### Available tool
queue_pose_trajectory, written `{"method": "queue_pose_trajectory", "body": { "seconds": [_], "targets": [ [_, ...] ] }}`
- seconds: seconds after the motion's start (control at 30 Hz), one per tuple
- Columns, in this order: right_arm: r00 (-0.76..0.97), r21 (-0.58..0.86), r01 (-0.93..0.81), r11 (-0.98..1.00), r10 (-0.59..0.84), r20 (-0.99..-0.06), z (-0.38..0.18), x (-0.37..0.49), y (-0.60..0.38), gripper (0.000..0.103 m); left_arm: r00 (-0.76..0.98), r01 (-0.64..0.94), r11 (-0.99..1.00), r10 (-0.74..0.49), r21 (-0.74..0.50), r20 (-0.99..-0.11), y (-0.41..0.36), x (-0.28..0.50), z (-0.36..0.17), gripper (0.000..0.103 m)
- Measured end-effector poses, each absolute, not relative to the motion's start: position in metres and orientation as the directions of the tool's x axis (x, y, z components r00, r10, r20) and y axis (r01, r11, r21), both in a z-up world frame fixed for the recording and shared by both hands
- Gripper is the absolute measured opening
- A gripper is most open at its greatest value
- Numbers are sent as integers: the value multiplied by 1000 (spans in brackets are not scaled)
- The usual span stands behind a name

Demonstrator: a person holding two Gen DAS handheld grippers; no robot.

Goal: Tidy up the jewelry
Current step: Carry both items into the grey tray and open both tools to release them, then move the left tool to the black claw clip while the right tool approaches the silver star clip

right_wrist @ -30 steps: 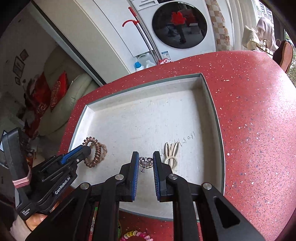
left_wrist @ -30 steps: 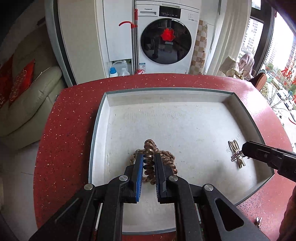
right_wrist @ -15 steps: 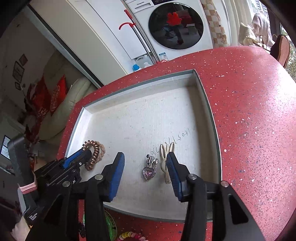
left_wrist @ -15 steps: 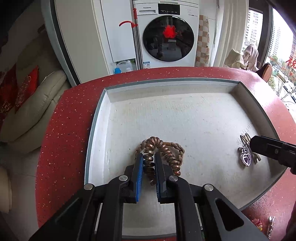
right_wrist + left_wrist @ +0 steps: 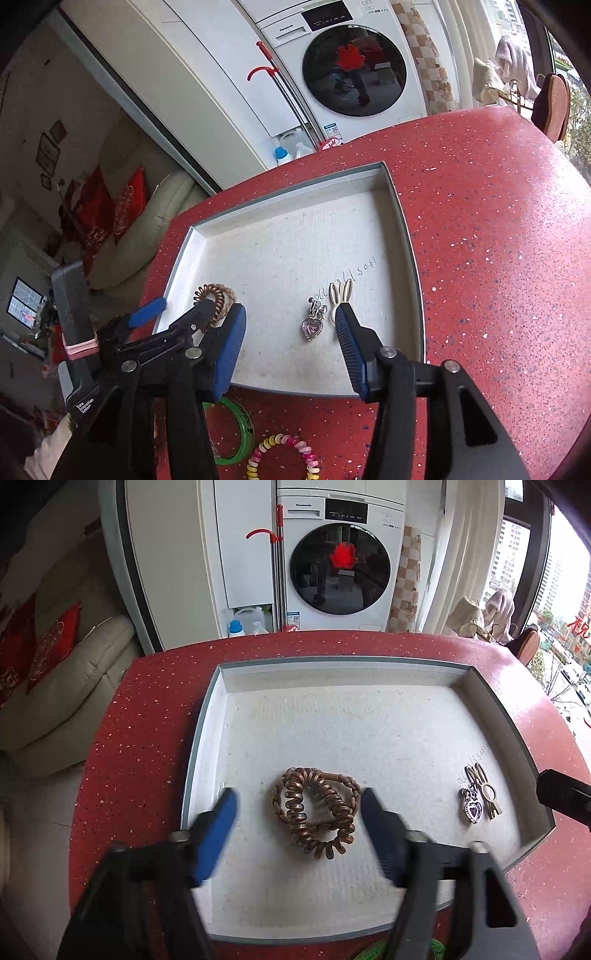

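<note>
- The left gripper (image 5: 299, 812) is opening, its blue-padded jaws standing wide apart and blurred with motion; nothing is pressing against either pad.
- A copper-coloured spiral hair tie (image 5: 317, 821) is lying between those open jaws on the floor of the white tray (image 5: 332, 672), clear of both pads.
- A braided brown band (image 5: 352, 788) is sitting tangled with the hair tie, just behind it; from the right wrist view only a pale edge of it is showing, so how the two are looped together is hard to tell.
- The right gripper (image 5: 290, 328) is also opening, its jaws partway apart and gripping nothing.
- A heart pendant (image 5: 313, 326) with a purple stone is resting on the tray floor between the right gripper's pads, apart from both.
- A cream rabbit-ear hair clip (image 5: 341, 295) is lying just beside the pendant, its lower end passing behind the tip of the gripper's right-hand finger.
- The tray is sitting on a red speckled table (image 5: 498, 258), with the hair tie near its left wall and the pendant and clip towards its right wall, well apart.
- A green bangle (image 5: 240, 432) and a pink-and-yellow spiral bracelet (image 5: 284, 454) are lying on the table outside the tray, near its front edge.
- A washing machine (image 5: 340, 561) is standing behind the table.
</note>
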State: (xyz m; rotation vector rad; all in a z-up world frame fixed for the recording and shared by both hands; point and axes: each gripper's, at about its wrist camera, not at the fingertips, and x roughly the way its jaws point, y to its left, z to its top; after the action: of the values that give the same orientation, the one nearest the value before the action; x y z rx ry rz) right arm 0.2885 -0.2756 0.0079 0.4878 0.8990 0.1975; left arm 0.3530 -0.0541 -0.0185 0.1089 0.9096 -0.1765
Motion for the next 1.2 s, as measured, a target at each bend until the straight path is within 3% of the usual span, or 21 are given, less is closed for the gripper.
{"method": "queue_pose_trajectory", "body": {
  "seconds": [0.23,0.33,0.4,0.5,0.67,0.7,0.73,0.9,1.2],
  "targets": [
    [618,485,45,874,357,-700,12,279,-279,55,666,196,980,-111,30,-738,-50,337,6,103],
    [631,483,34,875,356,-690,18,269,-277,65,669,208,978,-129,17,-732,-43,327,14,103],
    [647,483,27,875,354,-676,24,260,-277,80,668,212,977,-129,21,-733,-38,317,17,103],
    [685,470,24,882,328,-651,34,245,-277,87,653,235,972,-153,6,-742,-31,302,19,103],
    [728,450,8,893,304,-615,44,218,-276,88,646,225,974,-175,-34,-743,-12,267,22,103],
    [733,447,4,894,302,-609,45,214,-275,101,643,226,973,-184,-45,-743,-8,261,21,103],
    [742,447,0,894,300,-600,45,209,-275,103,643,224,973,-187,-51,-743,-5,254,21,103],
    [777,460,11,888,282,-563,45,185,-277,103,652,212,976,-178,-48,-737,6,225,17,103],
    [686,434,32,900,296,-665,26,160,-275,103,636,194,981,-149,-30,-757,10,194,-5,103]
  ]
}}
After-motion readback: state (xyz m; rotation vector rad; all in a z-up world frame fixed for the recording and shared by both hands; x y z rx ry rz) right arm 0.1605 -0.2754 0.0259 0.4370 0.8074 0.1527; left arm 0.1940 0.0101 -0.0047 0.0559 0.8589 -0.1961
